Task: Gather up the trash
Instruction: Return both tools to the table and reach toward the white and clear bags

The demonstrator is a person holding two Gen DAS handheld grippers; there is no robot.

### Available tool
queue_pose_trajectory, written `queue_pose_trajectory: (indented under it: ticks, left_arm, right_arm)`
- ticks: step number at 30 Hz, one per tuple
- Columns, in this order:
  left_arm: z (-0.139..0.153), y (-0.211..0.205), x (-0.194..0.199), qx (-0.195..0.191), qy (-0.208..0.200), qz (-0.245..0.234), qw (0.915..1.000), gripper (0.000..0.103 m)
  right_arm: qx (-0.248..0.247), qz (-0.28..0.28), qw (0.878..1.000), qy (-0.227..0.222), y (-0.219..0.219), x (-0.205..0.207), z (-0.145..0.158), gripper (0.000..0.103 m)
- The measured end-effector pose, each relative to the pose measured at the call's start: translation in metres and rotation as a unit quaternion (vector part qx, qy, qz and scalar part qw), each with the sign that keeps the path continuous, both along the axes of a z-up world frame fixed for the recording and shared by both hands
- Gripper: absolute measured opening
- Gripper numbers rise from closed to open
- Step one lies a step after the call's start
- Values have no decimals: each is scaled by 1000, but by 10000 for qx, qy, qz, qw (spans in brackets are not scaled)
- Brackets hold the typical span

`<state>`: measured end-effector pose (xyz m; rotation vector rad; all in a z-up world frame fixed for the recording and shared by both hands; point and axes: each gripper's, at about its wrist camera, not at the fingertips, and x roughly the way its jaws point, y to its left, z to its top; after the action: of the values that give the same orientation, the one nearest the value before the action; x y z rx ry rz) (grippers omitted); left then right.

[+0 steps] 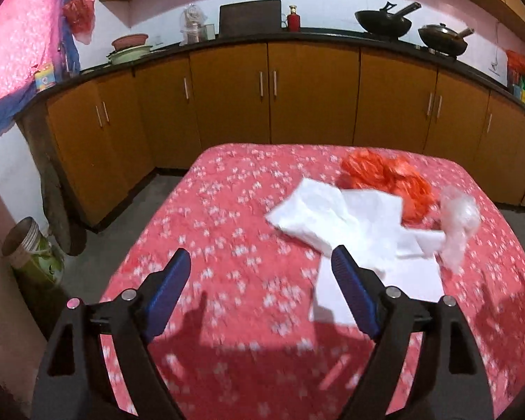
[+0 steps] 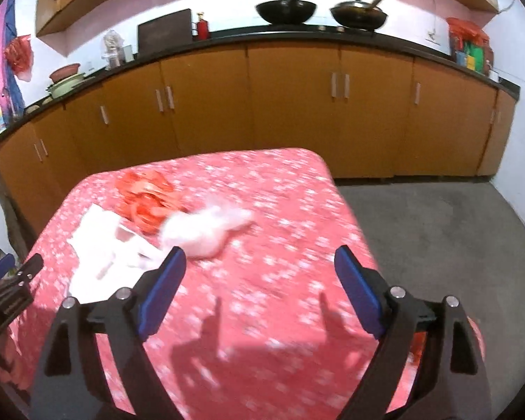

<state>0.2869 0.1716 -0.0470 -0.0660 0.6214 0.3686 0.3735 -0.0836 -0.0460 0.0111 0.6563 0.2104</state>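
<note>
Orange-brown cupboards [image 1: 269,94] under a dark counter [image 1: 248,36] line the far wall of a kitchen, with two black pans [image 1: 385,22] on the counter to the right. Nearer stands a table under a pink cloth with small white flowers [image 1: 227,238].

On the cloth the trash lies in one loose group. Crumpled white paper [image 1: 336,217] spreads across the middle right of the left wrist view, with a flat white sheet [image 1: 413,280] on its near side. An orange plastic bag [image 1: 385,175] sits just beyond the paper, touching it. A clear, whitish plastic wad [image 1: 460,220] lies at the right edge of the paper. From the right wrist view the same wad [image 2: 206,231] sits near the middle of the table, the orange bag [image 2: 147,196] left and farther, the paper [image 2: 101,245] left.

The left gripper [image 1: 260,266] hangs over the near part of the cloth, jaws spread wide with nothing between them; its right finger overlaps the flat sheet in the view. The right gripper [image 2: 260,262] is likewise wide apart and empty, near the table's right edge, the wad just beyond its left finger. A green bin [image 1: 35,255] stands on the floor at the left.
</note>
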Motion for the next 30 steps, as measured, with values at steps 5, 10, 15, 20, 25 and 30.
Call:
queue_pose_trajectory:
  ticks: [5,10,15,20,25,30]
  left_arm:
    - [1,8,18,-52,-66,-168,9998,82]
    - [-4,15,36,-78,40,-259,9996,82]
    - [-8,23,49,-325,135,-263,9990,82]
    - [-12,21,63,-426,316,-402,9978,76]
    - [-26,21,81,-638,825,-546,9930,55]
    - [-37,21,89,-724,1178,-607,9885,29]
  right_arm:
    - [-35,93,10000,-6,42,21,-5,84]
    - [-314,26,9993,201,69,44,-19,76]
    - [-490,-38,9978,449,78,58,-35,55]
    - [-518,-39,9977,443,76,56,-41,35]
    - [-406,-54,9980,490,71,56,-42,34]
    - [-333,-67,9981,518,67,56,-42,34]
